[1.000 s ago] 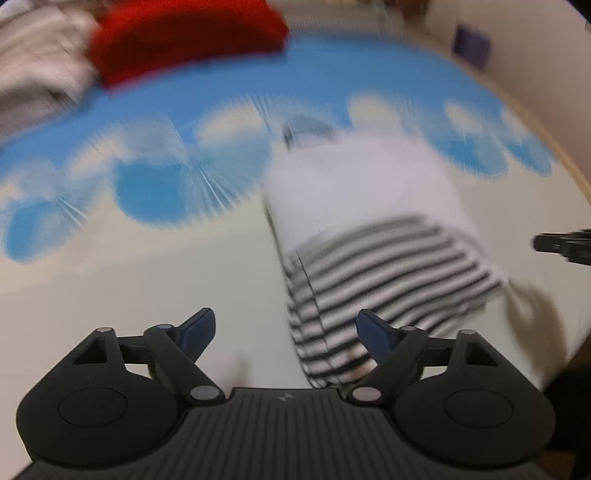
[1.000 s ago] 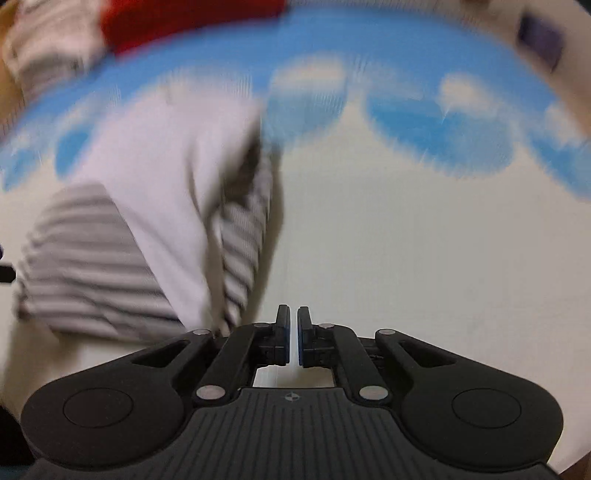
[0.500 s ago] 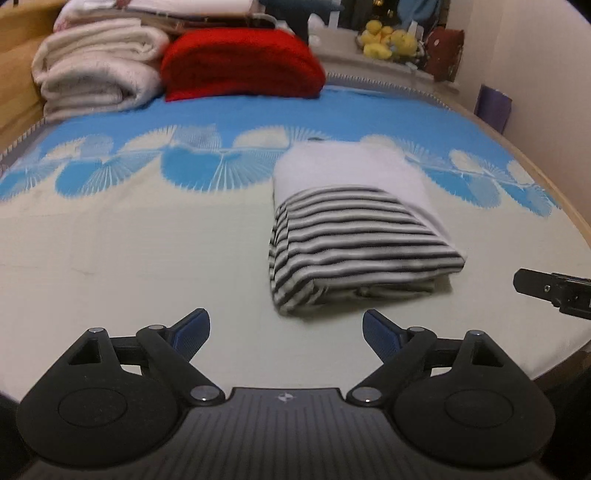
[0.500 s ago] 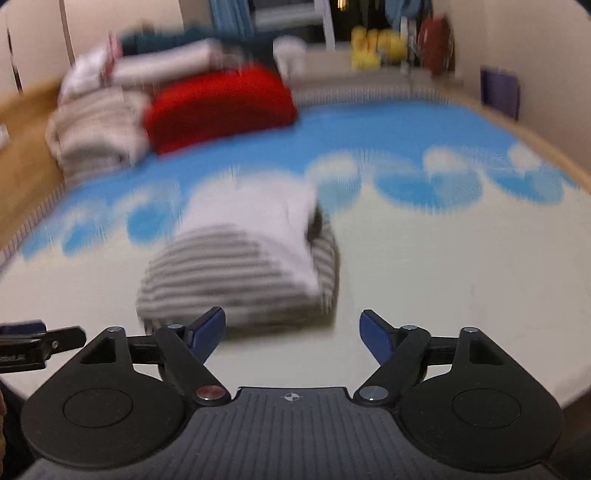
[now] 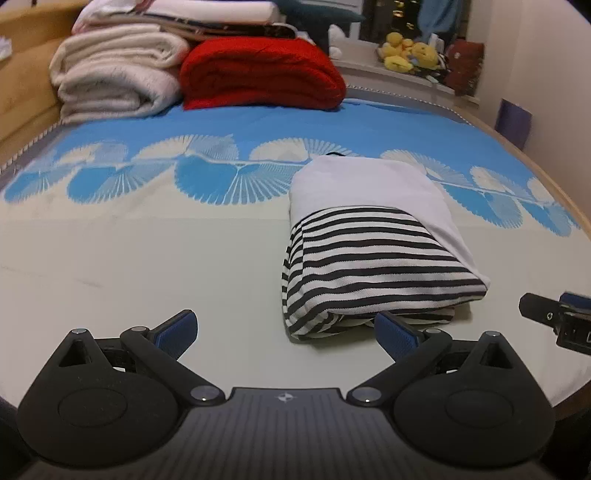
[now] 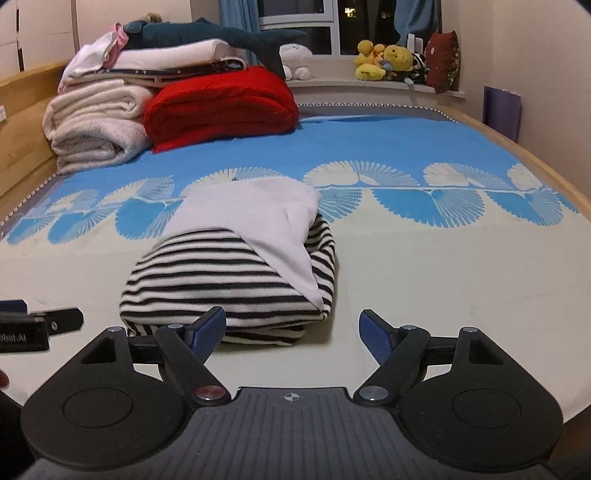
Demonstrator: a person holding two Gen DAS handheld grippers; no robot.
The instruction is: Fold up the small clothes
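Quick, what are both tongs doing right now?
Left tongs: open, holding nothing.
Right tongs: open, holding nothing.

bed [image 6: 424, 258] blue-and-cream fan-pattern cover, fills frame | red blanket [image 6: 221, 107] upper left, touching white towels [image 6: 96, 129] | shark plush [image 6: 207, 35] atop stack | yellow plush toys [image 6: 384, 59] windowsill, upper right

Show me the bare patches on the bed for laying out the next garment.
Free: the pale stretch left of the folded garment, and the wider stretch to its right. Crowded: the far-left corner, with the towels and red blanket.
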